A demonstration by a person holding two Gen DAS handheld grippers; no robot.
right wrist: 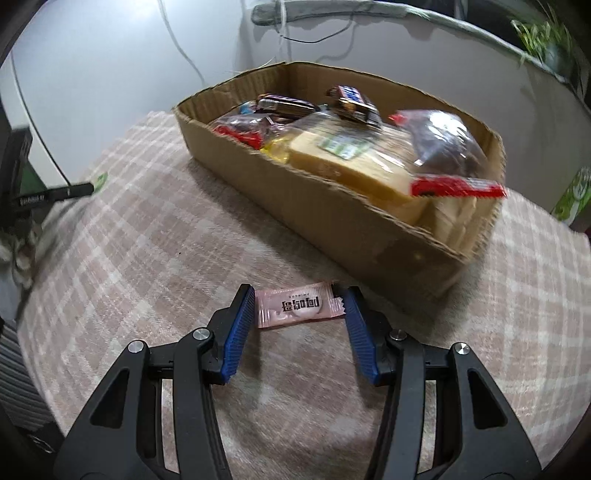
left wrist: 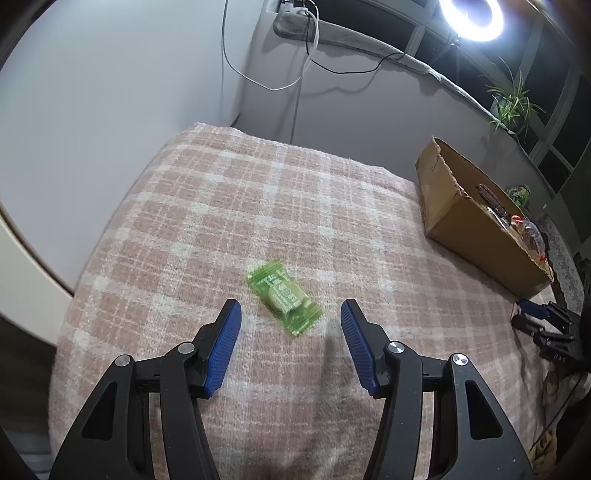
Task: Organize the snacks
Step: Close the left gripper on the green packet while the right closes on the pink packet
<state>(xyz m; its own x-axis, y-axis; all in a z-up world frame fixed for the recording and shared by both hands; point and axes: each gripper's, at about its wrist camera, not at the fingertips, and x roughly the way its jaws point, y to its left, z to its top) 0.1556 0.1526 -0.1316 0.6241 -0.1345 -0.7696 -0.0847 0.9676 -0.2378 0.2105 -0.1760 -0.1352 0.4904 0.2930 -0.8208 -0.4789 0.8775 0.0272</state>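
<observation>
A green wrapped candy (left wrist: 283,296) lies on the pink checked blanket (left wrist: 229,206), just ahead of my left gripper (left wrist: 291,314). That gripper is open, its blue pads standing apart on either side of the candy's near end without touching it. My right gripper (right wrist: 300,301) is shut on a pink snack packet (right wrist: 297,305), with a pad pressing on each end. The packet hangs just above the blanket, in front of the cardboard box (right wrist: 332,214). The box holds several wrapped snacks, among them chocolate bars (right wrist: 354,101) and a yellow pack (right wrist: 347,166).
In the left wrist view the box (left wrist: 469,218) stands at the blanket's far right edge. Walls with hanging cables (left wrist: 306,55) close the back, and a ring light (left wrist: 471,16) shines above. A green carton (right wrist: 574,195) stands right of the box.
</observation>
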